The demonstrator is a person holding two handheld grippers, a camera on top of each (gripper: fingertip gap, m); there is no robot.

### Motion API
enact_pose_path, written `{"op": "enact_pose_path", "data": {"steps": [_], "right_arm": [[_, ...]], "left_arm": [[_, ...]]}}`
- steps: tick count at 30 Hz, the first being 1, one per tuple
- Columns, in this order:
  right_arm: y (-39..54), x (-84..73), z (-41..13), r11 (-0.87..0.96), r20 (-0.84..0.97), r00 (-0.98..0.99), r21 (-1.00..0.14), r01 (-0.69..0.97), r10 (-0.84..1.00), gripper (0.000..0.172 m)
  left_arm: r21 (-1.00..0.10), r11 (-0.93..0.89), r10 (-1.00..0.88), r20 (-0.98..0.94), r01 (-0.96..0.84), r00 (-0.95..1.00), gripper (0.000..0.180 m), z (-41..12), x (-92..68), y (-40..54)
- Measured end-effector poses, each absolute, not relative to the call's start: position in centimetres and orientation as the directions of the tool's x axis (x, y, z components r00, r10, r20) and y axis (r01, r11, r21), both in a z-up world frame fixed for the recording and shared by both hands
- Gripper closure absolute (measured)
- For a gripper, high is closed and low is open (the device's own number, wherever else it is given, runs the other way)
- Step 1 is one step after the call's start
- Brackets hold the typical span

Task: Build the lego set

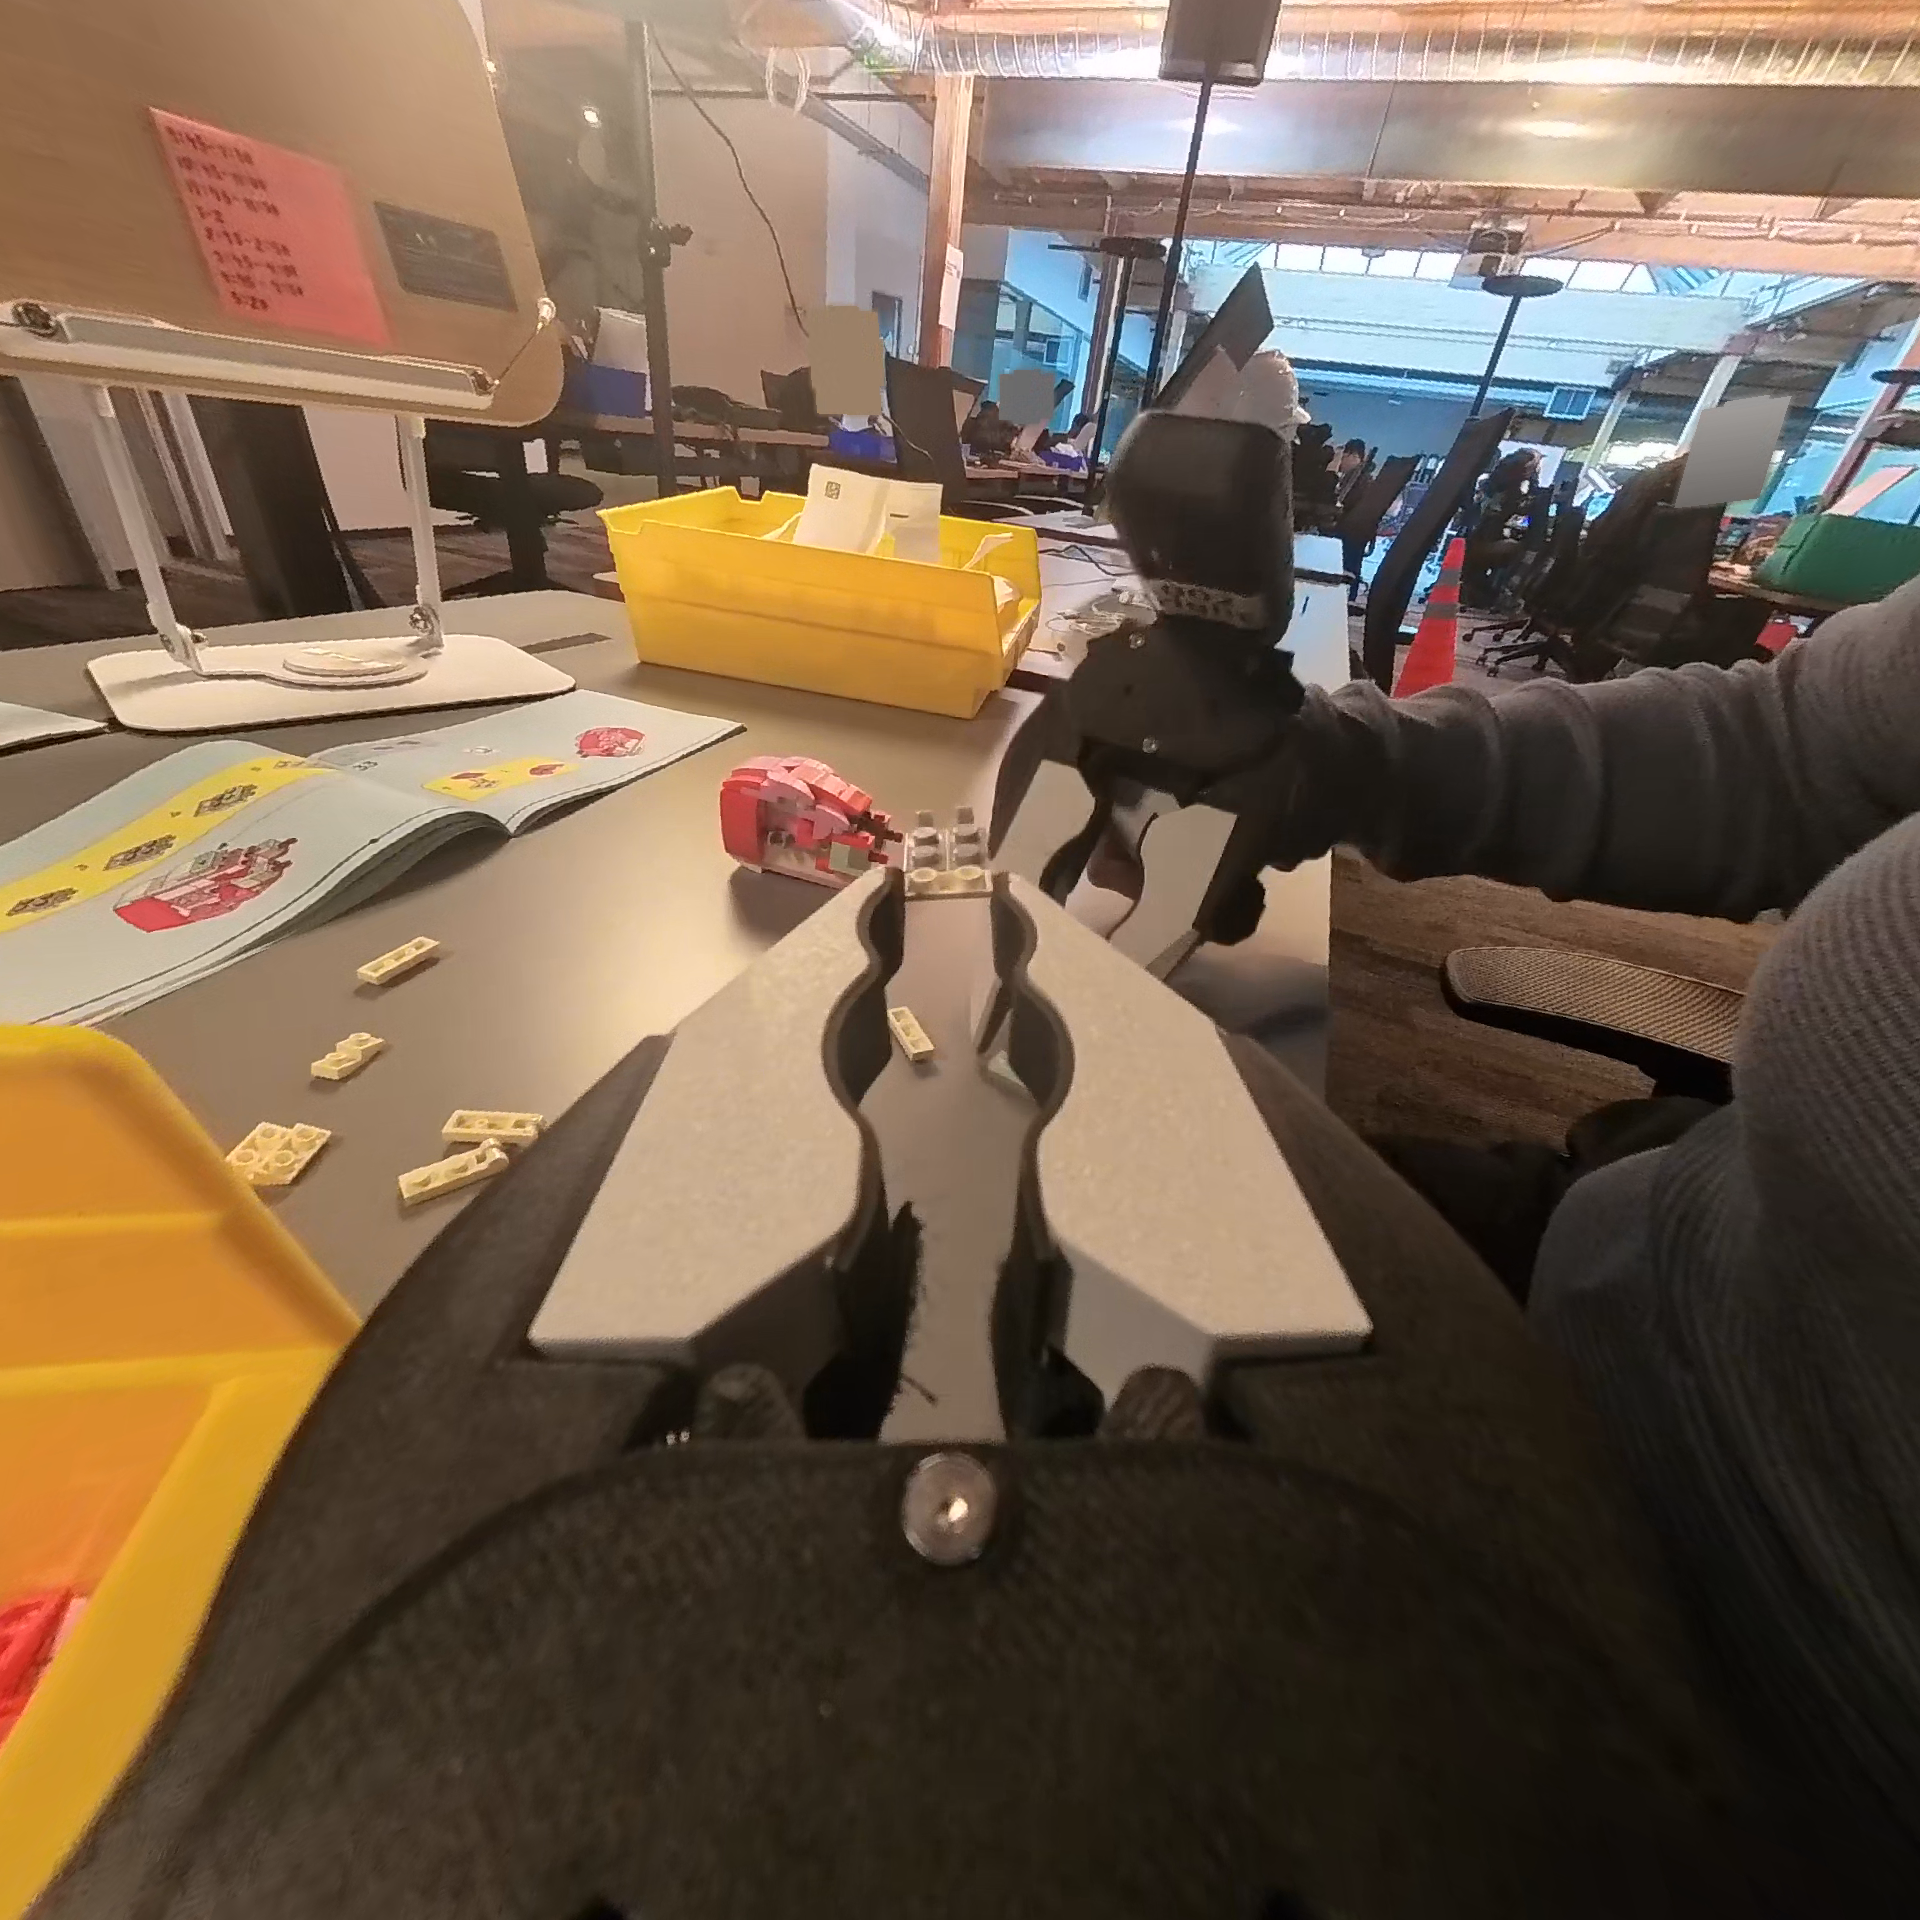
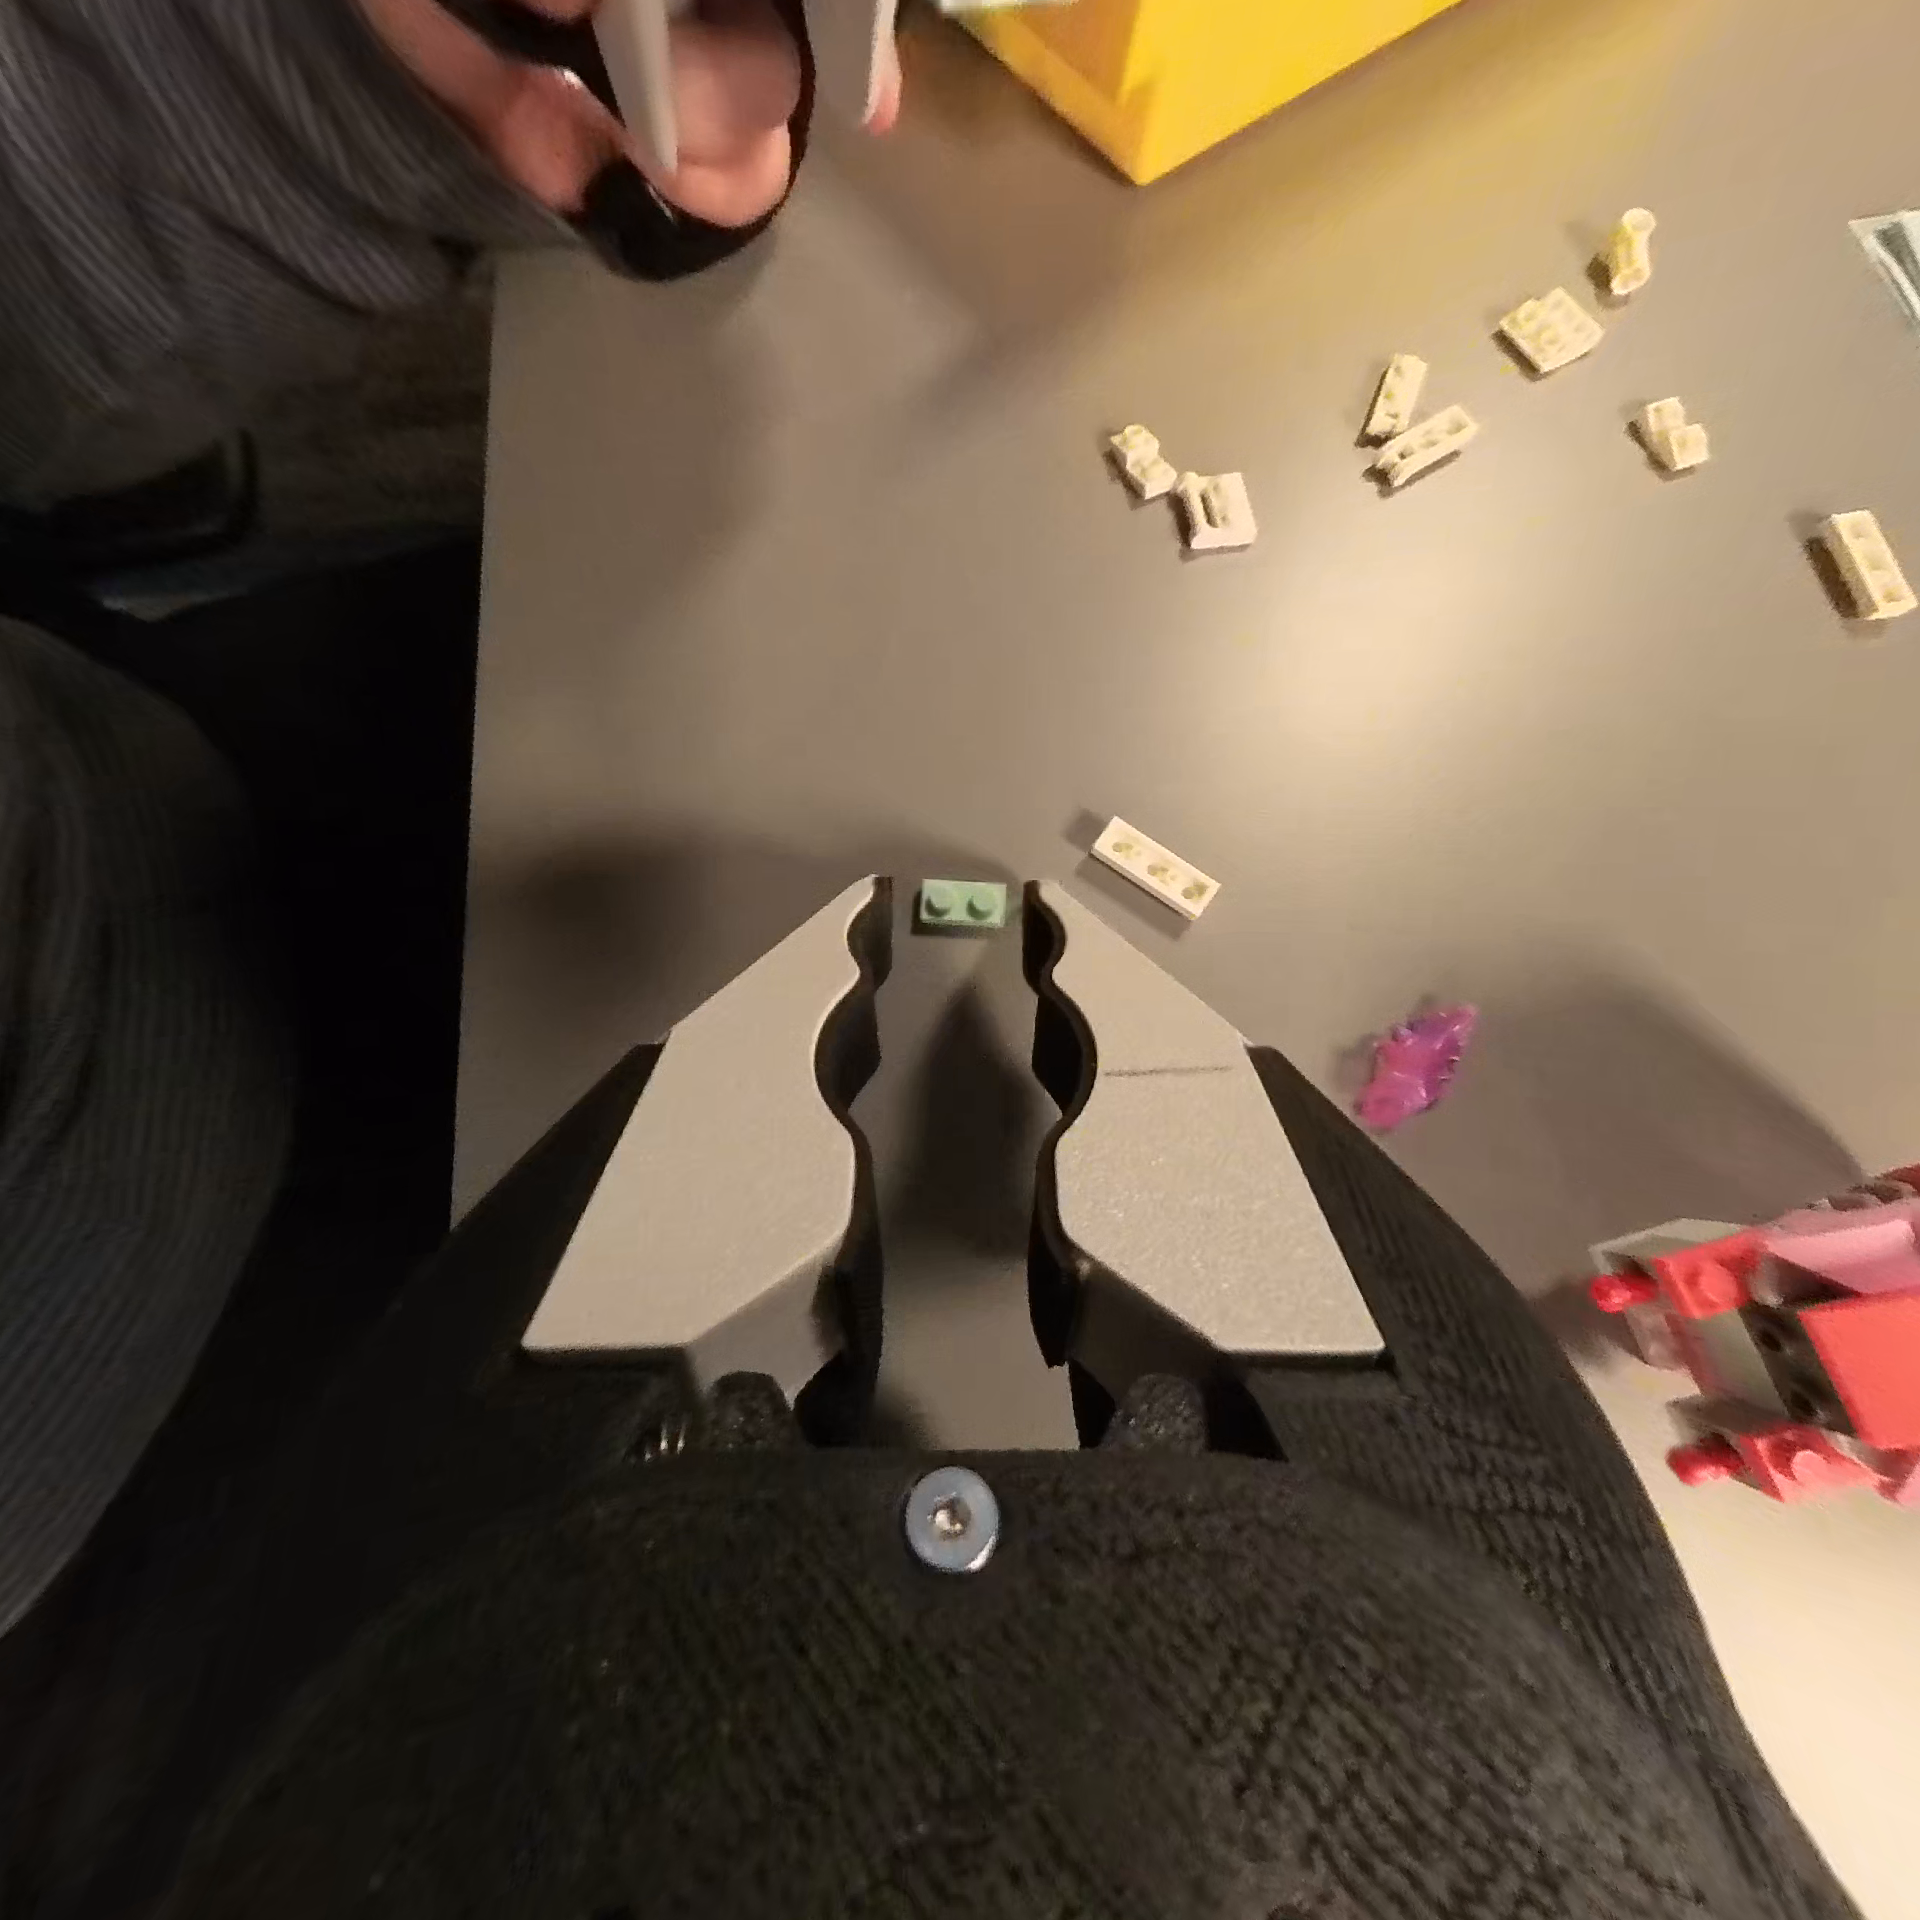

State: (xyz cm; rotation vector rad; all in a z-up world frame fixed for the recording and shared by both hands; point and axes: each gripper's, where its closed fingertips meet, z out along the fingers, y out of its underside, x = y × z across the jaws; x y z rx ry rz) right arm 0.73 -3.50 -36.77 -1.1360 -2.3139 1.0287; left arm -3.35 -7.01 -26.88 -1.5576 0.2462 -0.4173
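Observation:
My left gripper (image 1: 948, 883) is shut on a small grey studded plate with a tan plate on it (image 1: 945, 857), held just above the dark table (image 1: 582, 935). The plate's far end is next to a red and pink brick model (image 1: 800, 821). My right gripper (image 2: 958, 899) is open and points down at the table. A small green two-stud plate (image 2: 961, 902) lies between its fingertips with a gap on each side. The right gripper's black body (image 1: 1174, 717) shows in the left wrist view, just right of my left fingertips. The brick model also shows in the right wrist view (image 2: 1787, 1351).
Several tan pieces (image 1: 457, 1138) lie loose on the table, also seen from the right wrist (image 2: 1434, 436). A white plate (image 2: 1153, 864) and a purple piece (image 2: 1413, 1060) lie near the right gripper. An open booklet (image 1: 260, 831), a yellow bin (image 1: 821, 592) and a yellow tray (image 1: 135, 1299) stand around. The table edge (image 2: 480, 623) is close on the left. The gap from one gripper's tips to the other's is roughly 12 centimeters.

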Motion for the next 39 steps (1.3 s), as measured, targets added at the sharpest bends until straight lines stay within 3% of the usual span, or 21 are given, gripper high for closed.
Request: {"op": "enact_pose_path", "data": {"steps": [6,11,14,17,24,39], "right_arm": [[-3.4,0.7,-36.7,0.465,0.039,-0.630,-0.711,0.528,0.775,0.157],[-5.2,-0.7,-28.7,0.410,0.064,-0.699,-0.846,0.340,0.712,0.158],[-7.0,-1.0,-26.1,0.439,0.067,-0.759,-0.847,0.299,0.647,0.158],[-8.2,-1.3,-25.8,0.540,0.120,-0.800,-0.794,0.278,0.588,0.158],[-8.7,-0.9,-26.2,0.595,0.056,-0.840,-0.731,0.334,0.539,0.158],[-8.8,-0.6,-26.1,0.614,0.075,-0.845,-0.722,0.319,0.529,0.158]], "left_arm": [[-0.995,-0.038,-0.428,0.100,0.093,0.898,0.165,-26.9,-3.0,-7.1],[-0.998,-0.019,-0.470,0.060,0.058,0.880,0.165,-26.9,-2.2,-7.5],[-1.000,0.000,-0.496,0.016,0.019,0.868,0.165,-26.9,-1.5,-7.7],[-0.999,0.025,-0.517,-0.037,-0.028,0.855,0.164,-26.9,-0.8,-7.9],[-0.994,0.066,-0.534,-0.108,-0.086,0.838,0.165,-26.9,-0.1,-8.3],[-0.993,0.084,-0.537,-0.113,-0.080,0.836,0.165,-26.7,-0.1,-8.4]]}}
